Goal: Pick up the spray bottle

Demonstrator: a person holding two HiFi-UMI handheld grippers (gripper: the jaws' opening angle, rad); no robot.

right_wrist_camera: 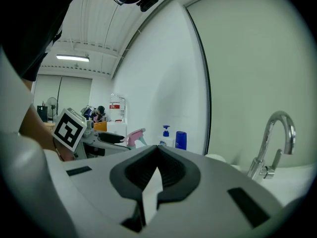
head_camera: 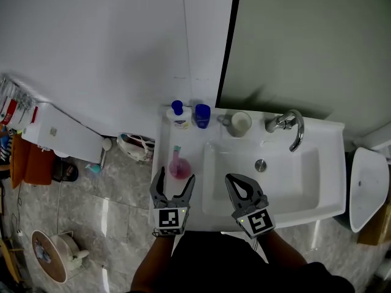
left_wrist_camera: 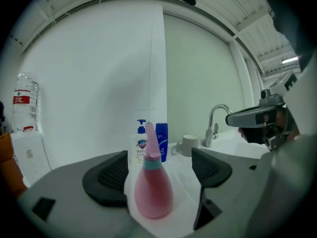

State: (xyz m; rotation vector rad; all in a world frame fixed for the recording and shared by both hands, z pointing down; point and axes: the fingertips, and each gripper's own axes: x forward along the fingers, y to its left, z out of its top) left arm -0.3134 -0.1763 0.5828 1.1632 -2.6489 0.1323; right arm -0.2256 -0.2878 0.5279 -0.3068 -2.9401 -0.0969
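The pink spray bottle (head_camera: 179, 166) stands upright on the white ledge left of the sink basin (head_camera: 305, 182). My left gripper (head_camera: 176, 180) is open, level with the bottle, one jaw on each side of its round body. In the left gripper view the spray bottle (left_wrist_camera: 153, 192) stands between the dark pads (left_wrist_camera: 108, 176) with a gap on both sides, touching neither. My right gripper (head_camera: 239, 182) hovers over the basin's front left part, shut and holding nothing. In the right gripper view the right gripper (right_wrist_camera: 157, 151) has its tips together, and the bottle's pink nozzle (right_wrist_camera: 133, 135) shows at the left.
A white soap pump bottle (head_camera: 178, 116), a blue bottle (head_camera: 202, 115) and a mug (head_camera: 239, 124) line the back of the counter. The chrome faucet (head_camera: 291, 127) rises at the back right. A white toilet (head_camera: 369, 188) stands to the right, clutter on the floor to the left.
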